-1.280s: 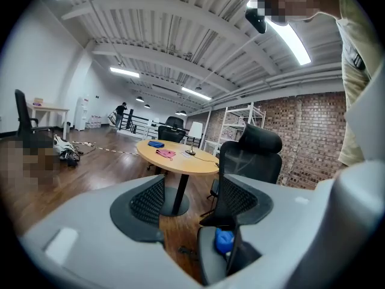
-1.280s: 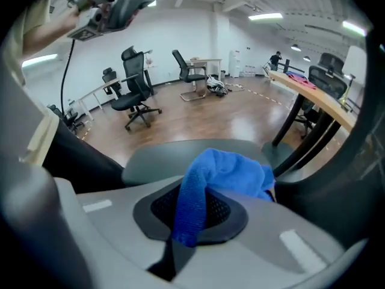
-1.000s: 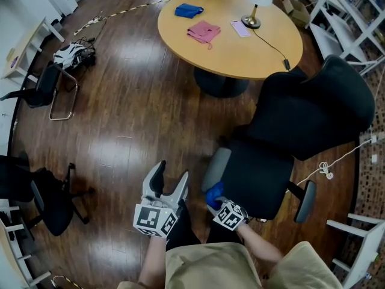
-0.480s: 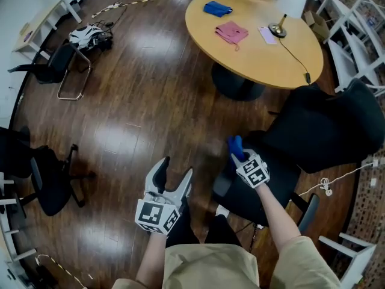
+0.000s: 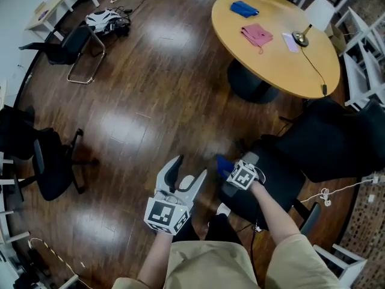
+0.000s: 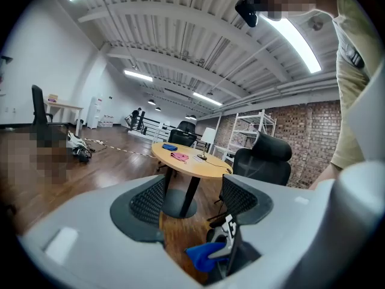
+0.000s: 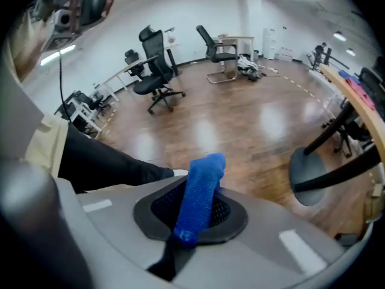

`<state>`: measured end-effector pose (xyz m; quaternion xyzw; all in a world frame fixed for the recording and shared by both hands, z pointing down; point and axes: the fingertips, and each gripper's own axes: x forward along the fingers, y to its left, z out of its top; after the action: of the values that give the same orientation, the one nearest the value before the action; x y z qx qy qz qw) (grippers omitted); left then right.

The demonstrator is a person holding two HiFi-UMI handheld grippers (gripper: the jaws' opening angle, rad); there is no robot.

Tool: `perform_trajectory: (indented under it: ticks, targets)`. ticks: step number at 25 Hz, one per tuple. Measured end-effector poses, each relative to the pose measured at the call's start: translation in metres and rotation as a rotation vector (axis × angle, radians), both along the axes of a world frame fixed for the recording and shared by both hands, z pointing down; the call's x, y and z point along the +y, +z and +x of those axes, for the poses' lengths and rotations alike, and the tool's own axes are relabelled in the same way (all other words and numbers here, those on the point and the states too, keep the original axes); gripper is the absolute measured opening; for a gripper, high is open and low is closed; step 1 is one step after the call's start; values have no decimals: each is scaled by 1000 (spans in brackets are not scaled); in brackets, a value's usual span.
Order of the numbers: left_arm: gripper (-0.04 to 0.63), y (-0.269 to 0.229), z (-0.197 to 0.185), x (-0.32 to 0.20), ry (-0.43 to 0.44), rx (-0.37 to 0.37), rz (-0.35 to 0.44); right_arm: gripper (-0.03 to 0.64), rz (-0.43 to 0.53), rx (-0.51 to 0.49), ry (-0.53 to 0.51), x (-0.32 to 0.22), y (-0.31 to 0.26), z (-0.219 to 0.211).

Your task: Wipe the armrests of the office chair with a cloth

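A black office chair (image 5: 319, 146) stands at the right of the head view, its grey near armrest (image 5: 230, 191) beside my knees and the other armrest (image 5: 308, 217) behind it. My right gripper (image 5: 227, 167) is shut on a blue cloth (image 5: 222, 161) at the front end of the near armrest; whether the cloth touches it I cannot tell. In the right gripper view the cloth (image 7: 201, 185) sticks up from the closed jaws (image 7: 195, 215). My left gripper (image 5: 187, 172) hangs open and empty just left of it. The left gripper view shows the cloth (image 6: 204, 254) between its spread jaws (image 6: 192, 200).
A round wooden table (image 5: 283, 62) stands ahead of the chair, with a blue cloth (image 5: 243, 8), a pink cloth (image 5: 257, 34) and a lamp (image 5: 299, 38) on it. Other black chairs (image 5: 51, 167) (image 5: 78, 47) stand at the left. White shelving (image 5: 361, 47) and a floor cable (image 5: 328, 192) are at the right.
My right gripper has carried the blue cloth forward from the near end of the armrest to its front end. The head view has swung left. The left gripper stayed open.
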<state>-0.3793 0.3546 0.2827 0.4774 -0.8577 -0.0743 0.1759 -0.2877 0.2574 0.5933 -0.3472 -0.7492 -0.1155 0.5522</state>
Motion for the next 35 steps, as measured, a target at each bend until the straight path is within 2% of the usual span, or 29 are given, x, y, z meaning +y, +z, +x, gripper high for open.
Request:
perform_trajectory:
  ticks: [4,7,10,13,17,19,24,26,28,32,35]
  targets:
    - [281,2,-6,3,-2,8,0,20,-125,33,-69,66,-11,56]
    - [281,2,-8,-1,-1,11,6,20,-163,98,-110,91,-16,108]
    - [281,1,-7,-12,13,9,18,20,-116,154,-130,74,-3,159]
    - [282,0,-3,-24,35,4,23,20,-54,159,7,20,9,172]
    - [282,3,2,-32,42,20,12,20,31,60,287,-71,8,129]
    - [281,7,6,-34,45,23,8,20,80,5,390,-113,6,98]
    - [281,13,11,-33,43,18,-3,20,288,-76,521,-206,6,32]
    - [281,12,10,-30,37,18,-13,20,318,-102,586,-228,-1,9]
    - [281,11,8,-26,28,20,-22,20,266,-111,590,-224,-5,-16]
    - [281,19,6,-19,13,30,-27,20,44,-67,469,-159,-2,-48]
    - [282,21,3,-15,6,33,-20,20,32,-36,429,-142,0,-54]
